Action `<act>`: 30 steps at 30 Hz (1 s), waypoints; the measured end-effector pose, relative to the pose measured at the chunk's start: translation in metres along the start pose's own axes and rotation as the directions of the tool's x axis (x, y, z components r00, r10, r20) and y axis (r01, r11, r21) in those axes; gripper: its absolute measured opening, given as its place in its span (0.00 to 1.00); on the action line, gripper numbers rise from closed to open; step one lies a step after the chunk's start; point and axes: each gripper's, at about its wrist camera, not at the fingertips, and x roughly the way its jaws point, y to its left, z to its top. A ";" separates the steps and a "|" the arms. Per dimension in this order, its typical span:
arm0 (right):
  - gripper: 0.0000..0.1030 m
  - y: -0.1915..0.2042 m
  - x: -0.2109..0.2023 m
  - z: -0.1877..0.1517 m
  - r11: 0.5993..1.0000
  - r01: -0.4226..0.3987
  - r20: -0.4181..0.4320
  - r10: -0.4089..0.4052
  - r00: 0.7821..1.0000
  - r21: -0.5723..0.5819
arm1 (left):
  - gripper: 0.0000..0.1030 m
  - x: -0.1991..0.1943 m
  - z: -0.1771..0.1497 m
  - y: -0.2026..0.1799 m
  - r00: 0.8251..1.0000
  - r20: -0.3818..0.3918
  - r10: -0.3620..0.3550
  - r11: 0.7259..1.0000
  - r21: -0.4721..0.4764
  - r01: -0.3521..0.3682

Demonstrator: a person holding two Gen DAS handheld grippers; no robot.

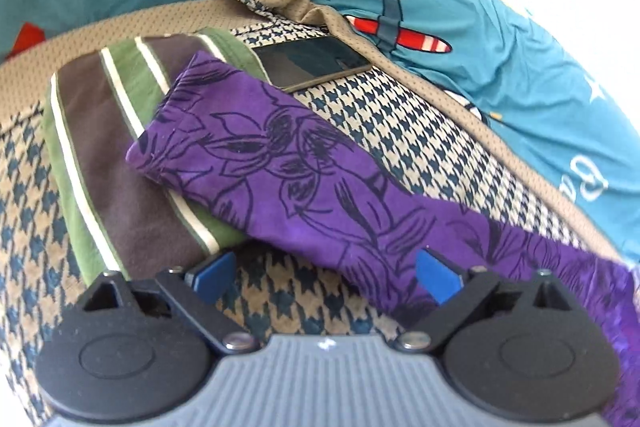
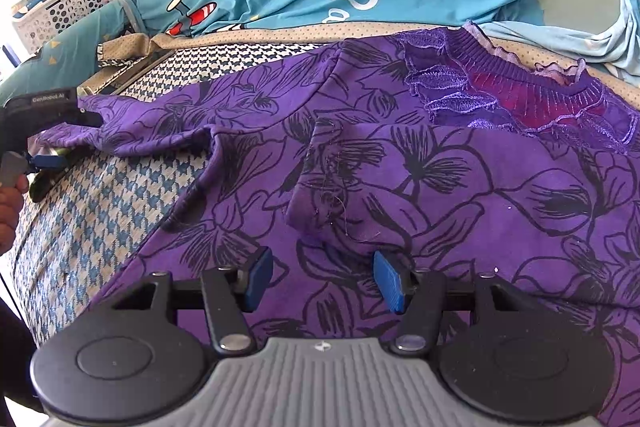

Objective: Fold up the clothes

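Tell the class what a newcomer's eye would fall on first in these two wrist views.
The purple floral top dominates, spread over the houndstooth surface, its sleeve stretching across a folded striped garment. Behind lies a teal sheet printed with a red-and-white aeroplane, and a dark phone sits beside the folded stripes. Both the left gripper and right gripper are open.

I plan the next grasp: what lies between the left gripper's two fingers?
In the left wrist view, only bare houndstooth cover lies between the left gripper fingers; the purple sleeve passes just beyond.
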 end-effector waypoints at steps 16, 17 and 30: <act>0.58 0.003 -0.007 0.005 1.000 0.020 0.004 -0.020 1.000 -0.005 | 0.28 0.021 0.013 0.039 0.996 0.026 -0.088 0.953 -0.289 0.092; 0.58 0.003 -0.011 0.006 1.000 0.028 0.011 -0.028 1.000 0.000 | 0.19 0.019 0.014 0.037 0.995 0.032 -0.090 0.954 -0.285 0.095; 0.58 -0.032 -0.057 0.019 0.985 0.058 0.115 -0.078 0.990 0.164 | 0.08 -0.022 0.008 -0.070 0.944 0.105 -0.314 0.949 0.027 0.313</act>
